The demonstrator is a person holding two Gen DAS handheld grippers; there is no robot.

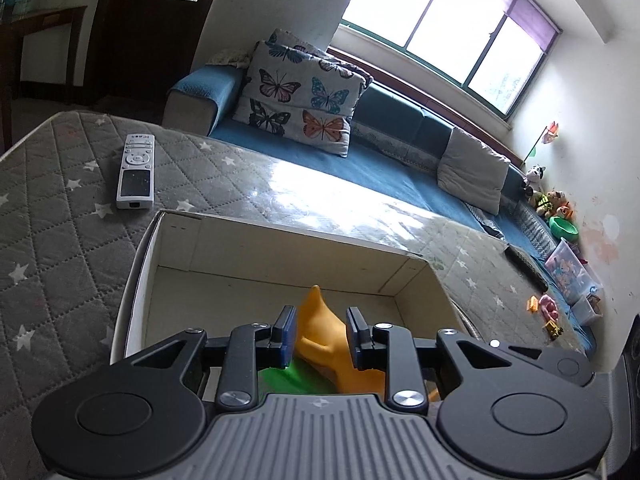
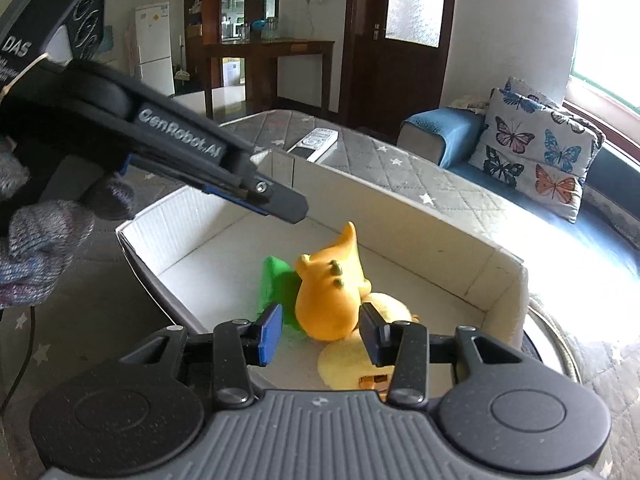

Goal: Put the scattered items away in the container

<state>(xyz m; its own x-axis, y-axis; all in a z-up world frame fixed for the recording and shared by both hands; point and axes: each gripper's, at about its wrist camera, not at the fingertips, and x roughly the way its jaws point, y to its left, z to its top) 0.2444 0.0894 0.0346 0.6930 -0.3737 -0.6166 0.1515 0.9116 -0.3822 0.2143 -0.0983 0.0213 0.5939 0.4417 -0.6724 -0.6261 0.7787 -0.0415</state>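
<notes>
An open white cardboard box (image 1: 280, 244) (image 2: 420, 216) sits on the grey star-quilted table. Inside lie an orange toy dinosaur (image 2: 330, 292) (image 1: 328, 336), a green piece (image 2: 276, 280) (image 1: 288, 376) and a pale yellow toy (image 2: 360, 360). My left gripper (image 1: 320, 336) hovers over the box, jaws open on either side of the dinosaur, not touching it; it also shows in the right wrist view (image 2: 280, 204) above the box's left part. My right gripper (image 2: 320, 332) is open just above the dinosaur, empty. A white remote control (image 1: 136, 170) (image 2: 314, 144) lies on the table beyond the box.
A blue sofa (image 1: 380, 168) with a butterfly cushion (image 1: 300, 96) runs behind the table. A dark remote (image 1: 526, 266) lies at the table's right edge. Small toys (image 1: 548, 312) and a clear bin (image 1: 568, 268) sit on the sofa's far end.
</notes>
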